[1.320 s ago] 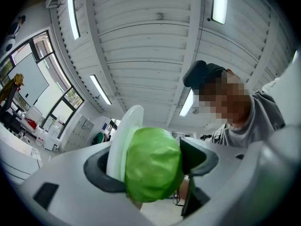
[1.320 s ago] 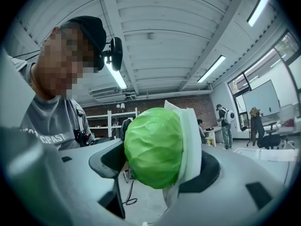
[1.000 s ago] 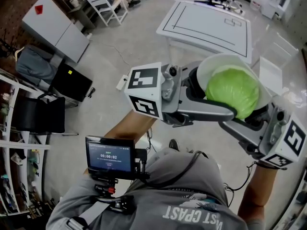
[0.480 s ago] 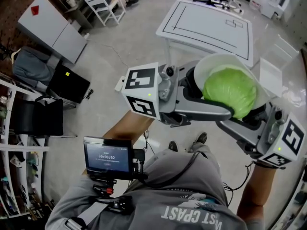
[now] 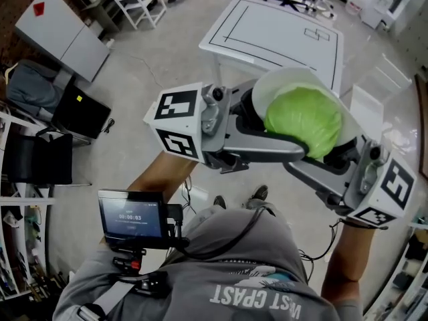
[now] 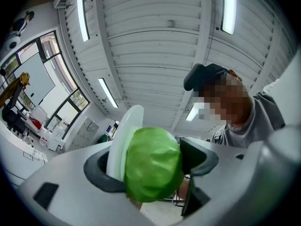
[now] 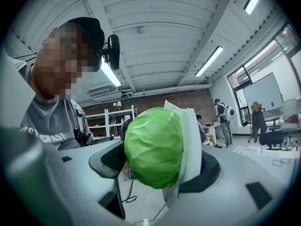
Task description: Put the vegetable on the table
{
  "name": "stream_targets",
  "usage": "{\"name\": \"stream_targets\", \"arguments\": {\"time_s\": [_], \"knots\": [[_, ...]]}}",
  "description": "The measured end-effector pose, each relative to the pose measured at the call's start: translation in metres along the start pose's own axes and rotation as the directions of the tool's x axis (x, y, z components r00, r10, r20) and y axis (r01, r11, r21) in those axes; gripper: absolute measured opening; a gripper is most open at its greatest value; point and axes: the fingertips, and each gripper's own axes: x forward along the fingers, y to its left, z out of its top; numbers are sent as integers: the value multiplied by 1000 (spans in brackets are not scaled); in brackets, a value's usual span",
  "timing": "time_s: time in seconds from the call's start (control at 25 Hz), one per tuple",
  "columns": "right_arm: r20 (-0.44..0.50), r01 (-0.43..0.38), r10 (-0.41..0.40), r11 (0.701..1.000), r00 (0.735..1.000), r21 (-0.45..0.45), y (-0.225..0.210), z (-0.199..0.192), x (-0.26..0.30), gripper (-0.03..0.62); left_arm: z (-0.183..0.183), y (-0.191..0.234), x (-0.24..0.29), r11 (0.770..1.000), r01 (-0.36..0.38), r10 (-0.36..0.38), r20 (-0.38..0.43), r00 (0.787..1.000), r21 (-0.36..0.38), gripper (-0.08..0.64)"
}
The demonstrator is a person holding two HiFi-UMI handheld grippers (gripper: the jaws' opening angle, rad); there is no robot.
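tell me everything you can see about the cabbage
The cabbage is a round, pale green head with smooth, tight, faintly veined leaves, whole as far as shows. It is in the air above the floor, short of the table, pressed against a white plate. The left gripper and right gripper both clamp cabbage and plate together from opposite sides.

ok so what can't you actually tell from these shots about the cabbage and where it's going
- Cabbage underside: head view, covered by the grey jaws crossing under it.
- Exact pad contact: both gripper views, the cabbage and white plate bulge over it.
- Whether the cabbage sits in the plate or only against it: every view, the cabbage covers the join.
- Table near right corner: head view, behind the plate.
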Motion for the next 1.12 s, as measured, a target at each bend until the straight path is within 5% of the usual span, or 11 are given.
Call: {"name": "stream_targets", "arguments": {"time_s": [0.6,1.12], "knots": [[-13,-105,105,994,994,15,-116,15,-60,322,-2,116,71,993,-109,108,15,994,42,359],[-44,-52,53,998,998,19,-158,6,-23,322,8,155,40,998,-63,63,16,998,-32,359]]}}
